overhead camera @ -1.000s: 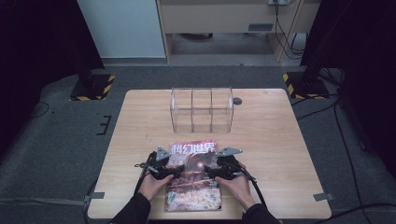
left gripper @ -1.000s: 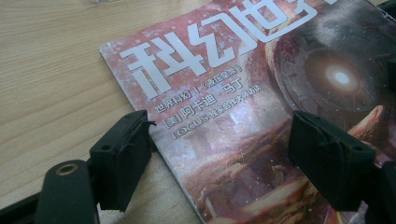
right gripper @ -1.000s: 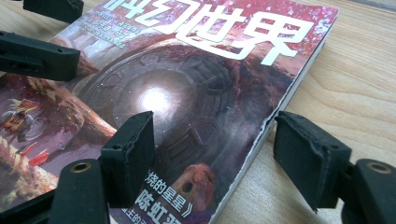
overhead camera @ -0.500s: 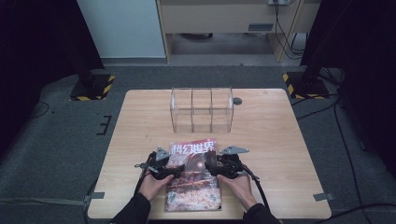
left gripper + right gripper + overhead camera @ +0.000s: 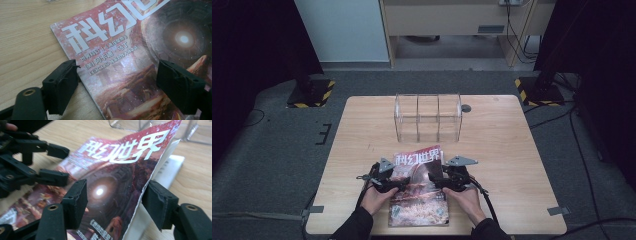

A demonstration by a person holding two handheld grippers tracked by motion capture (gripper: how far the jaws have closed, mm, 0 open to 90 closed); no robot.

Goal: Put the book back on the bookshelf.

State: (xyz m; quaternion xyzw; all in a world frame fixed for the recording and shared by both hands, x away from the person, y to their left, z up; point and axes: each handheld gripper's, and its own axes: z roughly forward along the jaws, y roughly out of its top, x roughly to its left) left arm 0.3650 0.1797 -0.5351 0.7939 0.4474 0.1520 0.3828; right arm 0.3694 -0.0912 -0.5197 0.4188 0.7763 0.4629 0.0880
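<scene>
Right gripper (image 5: 115,202) jaws apart astride magazine (image 5: 419,187) cover's lifted edge, left gripper (image 5: 117,85) jaws wide over spine; pinch cover alone, steady spine on counter (image 5: 507,150).

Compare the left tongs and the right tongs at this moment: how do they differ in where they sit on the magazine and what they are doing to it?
The left tongs straddle the spine edge of the magazine, which lies flat there; their jaws have just been opening and press nothing. The right tongs sit at the opposite, open edge, where the cover is lifted and curls up between their jaws, which closed further in the last second. Both are black, hand-held and low over the wooden table.
</scene>
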